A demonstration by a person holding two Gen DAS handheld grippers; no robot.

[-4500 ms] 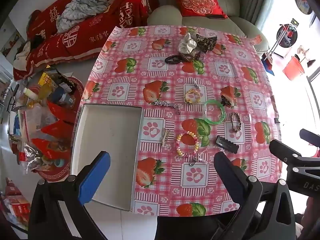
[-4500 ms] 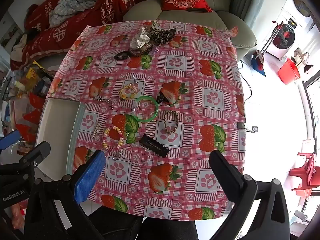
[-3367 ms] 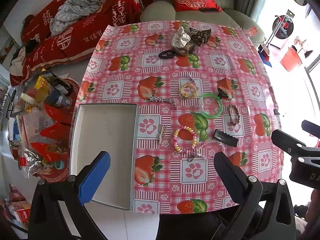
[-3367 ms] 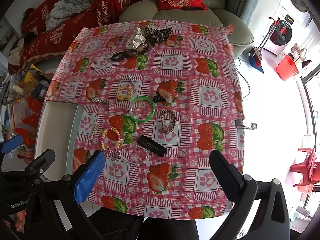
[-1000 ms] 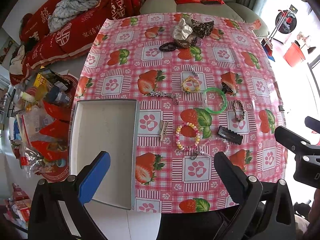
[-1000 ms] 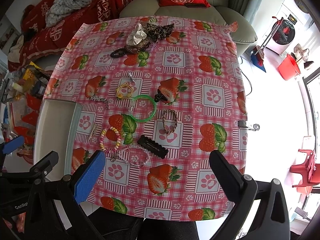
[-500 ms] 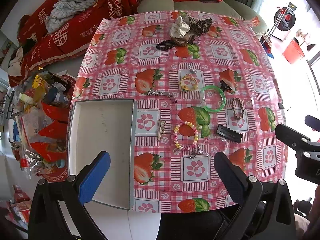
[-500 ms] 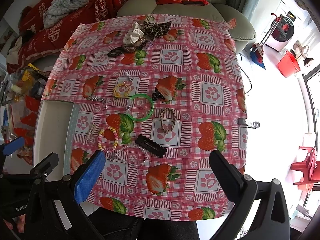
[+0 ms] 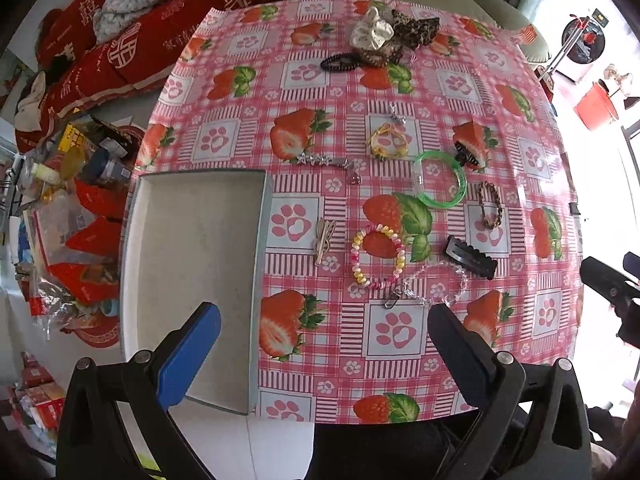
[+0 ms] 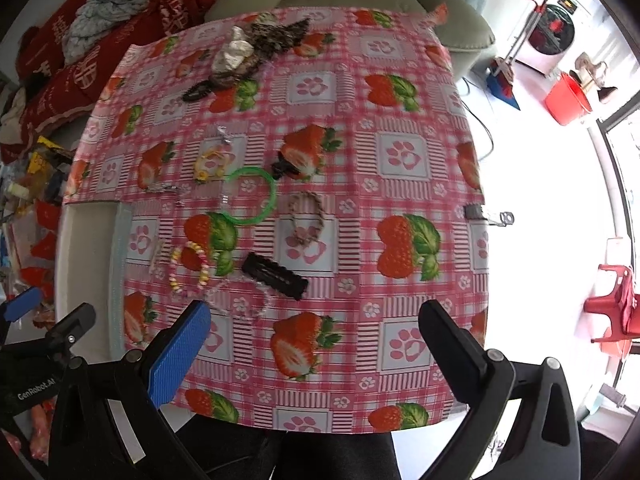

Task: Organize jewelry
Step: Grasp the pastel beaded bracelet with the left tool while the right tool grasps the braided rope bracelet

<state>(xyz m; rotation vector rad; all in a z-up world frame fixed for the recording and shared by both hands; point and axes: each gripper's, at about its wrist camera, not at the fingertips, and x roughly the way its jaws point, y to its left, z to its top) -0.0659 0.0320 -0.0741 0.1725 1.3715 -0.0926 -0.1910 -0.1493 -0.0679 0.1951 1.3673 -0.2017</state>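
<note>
Round glossy green bangle [image 9: 441, 179]; flat rectangular tray [image 9: 192, 264].

The tablecloth [image 9: 400, 92] is pink-and-white check printed with red strawberries, green leaves and pink paw prints, and the tray [image 9: 192, 248] on it is plain pale grey-white. One bangle [image 9: 442, 178] is bright green, the bead bracelet [image 9: 378, 256] mixes pink, yellow and white, the hair clip [image 9: 471, 257] is black, and the braided bracelet [image 9: 490, 205] looks brown and tan. Each gripper's fingers [image 9: 188, 354] show one blue pad on black.
</note>
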